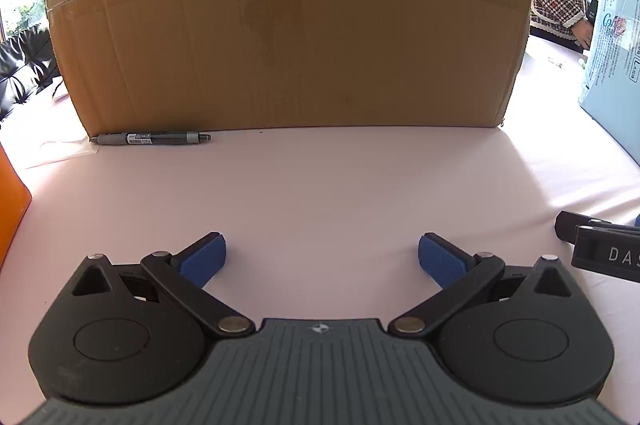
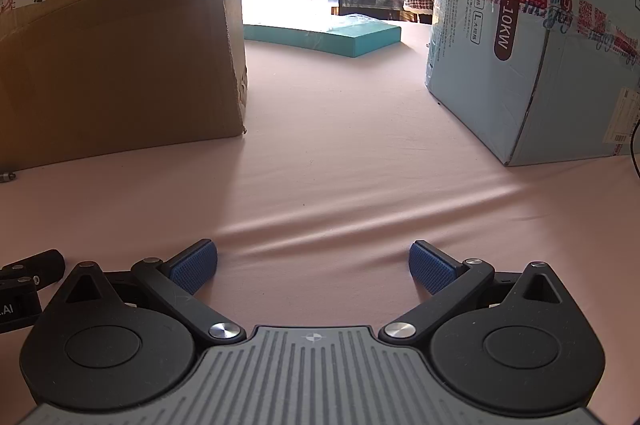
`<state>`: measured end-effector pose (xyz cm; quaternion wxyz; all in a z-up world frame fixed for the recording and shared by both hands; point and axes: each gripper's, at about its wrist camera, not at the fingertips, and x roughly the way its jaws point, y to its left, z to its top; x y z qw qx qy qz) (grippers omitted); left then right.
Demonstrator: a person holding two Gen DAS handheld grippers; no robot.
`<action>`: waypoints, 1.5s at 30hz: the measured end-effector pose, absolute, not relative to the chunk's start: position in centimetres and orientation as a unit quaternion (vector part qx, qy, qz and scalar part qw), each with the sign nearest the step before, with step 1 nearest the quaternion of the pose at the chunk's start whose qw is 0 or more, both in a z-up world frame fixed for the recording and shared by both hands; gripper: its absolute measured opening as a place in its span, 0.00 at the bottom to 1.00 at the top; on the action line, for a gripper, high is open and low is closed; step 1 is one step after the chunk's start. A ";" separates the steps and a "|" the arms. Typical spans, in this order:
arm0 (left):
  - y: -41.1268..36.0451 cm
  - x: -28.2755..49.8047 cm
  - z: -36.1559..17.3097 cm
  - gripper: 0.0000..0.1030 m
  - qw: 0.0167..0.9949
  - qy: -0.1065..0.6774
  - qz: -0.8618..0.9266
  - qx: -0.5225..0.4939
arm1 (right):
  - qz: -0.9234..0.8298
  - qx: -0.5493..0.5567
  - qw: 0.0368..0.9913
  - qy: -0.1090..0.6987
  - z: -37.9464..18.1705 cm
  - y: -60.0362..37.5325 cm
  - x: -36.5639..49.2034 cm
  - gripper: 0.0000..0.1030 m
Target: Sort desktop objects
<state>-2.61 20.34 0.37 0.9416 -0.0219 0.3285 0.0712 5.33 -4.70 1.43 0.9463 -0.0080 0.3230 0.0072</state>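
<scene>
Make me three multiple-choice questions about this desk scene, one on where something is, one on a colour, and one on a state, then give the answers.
1. Where does the pen lie?
A. Along the foot of the brown cardboard box
B. On top of the teal flat box
C. Between the left tool's fingers

2. What colour are the pads on the tools' fingers?
A. Red
B. Blue
C. White

3. What state is the left tool in?
A. Shut on the pen
B. Shut on nothing
C. Open and holding nothing

Answers: 1 A, the pen rests on the pink cloth against the box's base. 2 B, both views show blue ribbed pads. 3 C, its fingers stand wide apart over bare cloth, like the right tool.
</scene>
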 end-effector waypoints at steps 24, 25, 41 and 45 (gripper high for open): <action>20.1 -2.6 0.3 1.00 0.941 0.329 0.082 -0.018 | 0.007 -0.008 0.946 0.323 1.4 -4.7 4.9 1.00; 20.1 -2.6 0.3 1.00 0.941 0.329 0.082 -0.018 | 0.007 -0.008 0.946 0.323 1.4 -4.7 4.9 1.00; 20.1 -2.5 0.3 1.00 0.940 0.330 0.080 -0.021 | 0.007 -0.008 0.947 0.323 1.2 -4.5 4.8 1.00; 20.0 -2.5 0.3 1.00 0.940 0.330 0.082 -0.019 | 0.007 -0.008 0.946 0.323 1.2 -4.5 4.7 1.00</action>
